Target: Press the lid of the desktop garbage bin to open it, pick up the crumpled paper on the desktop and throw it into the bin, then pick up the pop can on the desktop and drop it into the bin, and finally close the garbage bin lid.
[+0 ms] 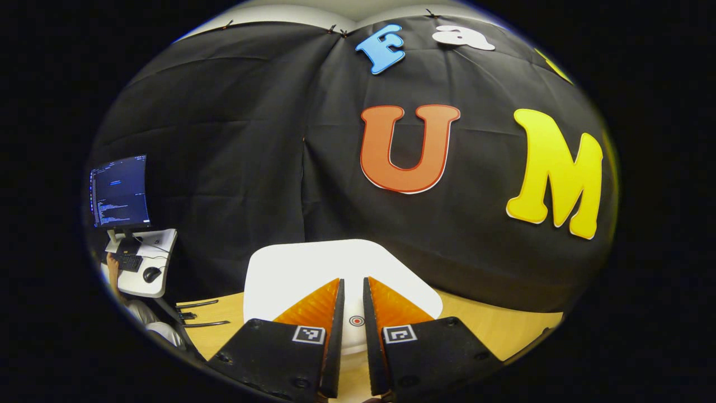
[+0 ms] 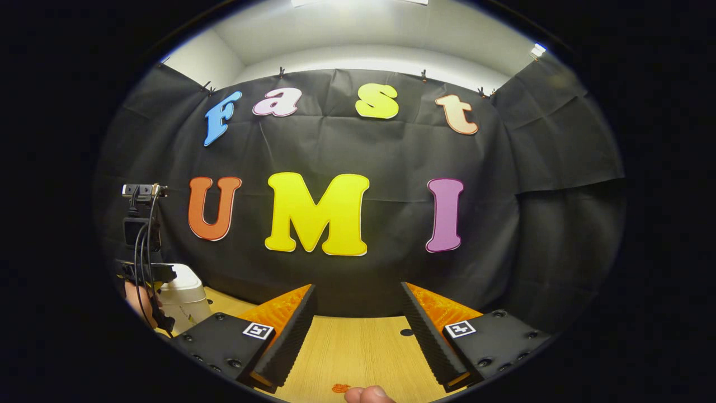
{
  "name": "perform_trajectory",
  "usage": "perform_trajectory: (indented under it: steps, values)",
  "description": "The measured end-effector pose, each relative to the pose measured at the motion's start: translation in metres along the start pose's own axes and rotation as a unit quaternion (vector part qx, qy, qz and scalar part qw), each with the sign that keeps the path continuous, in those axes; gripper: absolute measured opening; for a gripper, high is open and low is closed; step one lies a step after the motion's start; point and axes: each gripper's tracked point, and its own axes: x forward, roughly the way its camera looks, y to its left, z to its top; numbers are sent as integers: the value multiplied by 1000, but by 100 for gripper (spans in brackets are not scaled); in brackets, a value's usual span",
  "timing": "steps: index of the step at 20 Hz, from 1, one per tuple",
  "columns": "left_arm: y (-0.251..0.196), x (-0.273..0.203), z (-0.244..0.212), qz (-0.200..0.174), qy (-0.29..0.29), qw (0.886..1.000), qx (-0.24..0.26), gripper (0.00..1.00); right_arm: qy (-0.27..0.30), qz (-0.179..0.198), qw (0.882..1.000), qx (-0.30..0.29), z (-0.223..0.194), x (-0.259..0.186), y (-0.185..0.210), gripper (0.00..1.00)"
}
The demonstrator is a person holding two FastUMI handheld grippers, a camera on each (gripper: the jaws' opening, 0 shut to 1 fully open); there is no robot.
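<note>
The white desktop bin [image 1: 313,268] sits right in front of my left gripper [image 1: 353,291], its lid down, with a small red ring mark [image 1: 356,321] showing in the narrow slit between the fingers. The left gripper is shut with nothing held, its tips over the lid. In the right gripper view the same bin [image 2: 187,299] stands at the far left on the wooden table [image 2: 358,347]. The left gripper's body [image 2: 140,229] and the hand [image 2: 134,299] holding it hover over it. My right gripper [image 2: 358,302] is open above bare table.
A side desk [image 1: 145,274] with a monitor [image 1: 120,190], keyboard and mouse stands at the left, and a person's arm is beside it. A small orange scrap [image 2: 340,387] lies on the table near a fingertip [image 2: 369,395]. Black cloth walls the table's far edge.
</note>
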Motion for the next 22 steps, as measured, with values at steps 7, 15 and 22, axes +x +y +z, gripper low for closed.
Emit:
perform_trajectory:
  steps: [7,15,22]
  values:
    - [1,4,-10,0,17,1000,-1,10,-1,0,1000,4,0,4,0,94]
    - [1,7,-15,7,22,1000,4,3,1,3,1000,8,-4,11,5,94]
    - [-1,6,-24,11,34,999,2,3,8,9,1000,6,-13,15,9,94]
